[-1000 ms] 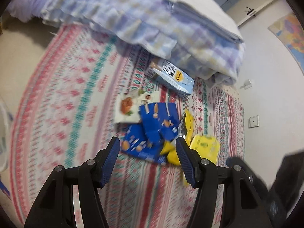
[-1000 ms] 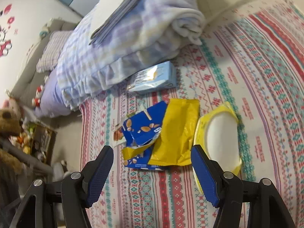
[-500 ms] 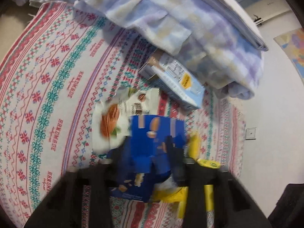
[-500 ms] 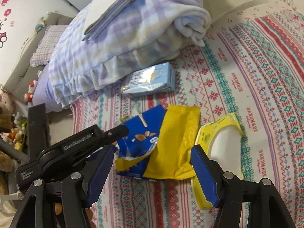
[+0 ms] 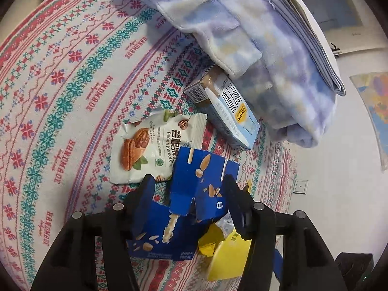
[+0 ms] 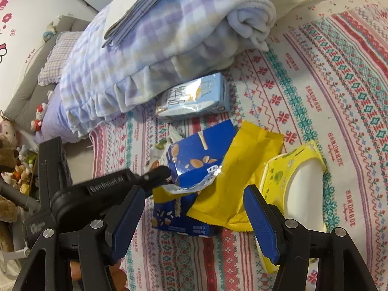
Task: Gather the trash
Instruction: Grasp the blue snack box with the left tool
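blue wrapper [image 5: 196, 186] points away between parted left gripper [image 5: 188, 189]; right gripper [image 6: 194, 208] parted.

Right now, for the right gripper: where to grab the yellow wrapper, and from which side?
Take the yellow wrapper by its near crimped edge, coming in low from the right gripper's own side. That edge lies bare on the bedspread, while the far left part is covered by the blue wrapper, where the left gripper is. It looks flat and thin, so pinch across the edge, not from above.
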A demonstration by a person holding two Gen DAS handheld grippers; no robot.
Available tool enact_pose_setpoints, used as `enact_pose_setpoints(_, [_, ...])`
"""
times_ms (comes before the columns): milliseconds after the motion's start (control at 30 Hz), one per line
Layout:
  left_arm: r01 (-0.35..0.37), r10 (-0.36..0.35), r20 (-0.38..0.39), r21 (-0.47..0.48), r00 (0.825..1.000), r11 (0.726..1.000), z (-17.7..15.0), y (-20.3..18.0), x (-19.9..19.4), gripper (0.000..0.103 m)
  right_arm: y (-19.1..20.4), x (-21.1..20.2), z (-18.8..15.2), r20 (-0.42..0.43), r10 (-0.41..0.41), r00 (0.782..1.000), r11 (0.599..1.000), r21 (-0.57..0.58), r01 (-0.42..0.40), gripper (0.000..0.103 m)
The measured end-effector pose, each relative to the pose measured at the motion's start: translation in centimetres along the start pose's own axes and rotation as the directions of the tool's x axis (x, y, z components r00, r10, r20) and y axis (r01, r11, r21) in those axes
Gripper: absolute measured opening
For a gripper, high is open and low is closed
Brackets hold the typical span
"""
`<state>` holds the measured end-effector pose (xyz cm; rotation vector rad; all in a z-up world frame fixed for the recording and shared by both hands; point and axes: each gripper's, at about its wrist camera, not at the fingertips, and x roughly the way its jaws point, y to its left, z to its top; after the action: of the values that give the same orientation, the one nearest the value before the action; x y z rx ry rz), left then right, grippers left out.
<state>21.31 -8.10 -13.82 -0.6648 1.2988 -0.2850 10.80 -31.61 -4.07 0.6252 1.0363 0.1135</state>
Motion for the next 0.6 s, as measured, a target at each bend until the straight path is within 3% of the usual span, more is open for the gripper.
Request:
enact_pose_setpoints(267, [-0.085,0.084,0.022,0.056,0.996,0.995,0.4,-1.9,3.2,0.060,-0.7,-0.5,-0.1,-0.002,-0.007,1.000,1.000,0.027,0.007,0.072])
enact_pose_setpoints(300, [-0.105,0.103,0.032,0.071,0.994,0.992,0.1,-2.2,3.4,0.055,-0.7,-0.7,-0.1,0.000,-0.005,1.000,1.000,0.028,0.005,0.072])
enact_pose_setpoints(333, [-0.116,0.114,0.030,0.095,0.993,0.989,-0.2,-2.7,3.9,0.030,-0.7,-0.8,-0.1,0.003,-0.003,1.000,1.000,0.029,0.003,0.072])
enact_pose_setpoints(367, [-0.131,0.130,0.016,0.121,0.991,0.984,-0.5,-3.1,4.5,0.023,-0.7,-0.9,0.0,0.006,-0.002,1.000,1.000,0.031,0.001,0.072])
enact_pose_setpoints(467, [-0.173,0.170,0.029,0.169,0.985,0.970,-1.3,-4.1,5.0,0.020,-1.1,-1.0,0.1,0.012,0.001,1.000,0.999,0.051,-0.001,0.072])
enact_pose_setpoints(500, [-0.177,0.172,0.041,0.170,0.984,0.970,-1.3,-4.2,4.9,0.000,-1.2,-1.0,0.2,0.013,0.000,1.000,0.998,0.058,-0.001,0.072])
enact_pose_setpoints(600, [-0.151,0.147,0.035,0.164,0.988,0.975,-1.6,-4.2,4.0,0.000,-1.6,-1.0,0.3,0.013,0.002,1.000,0.997,0.071,-0.002,0.072])
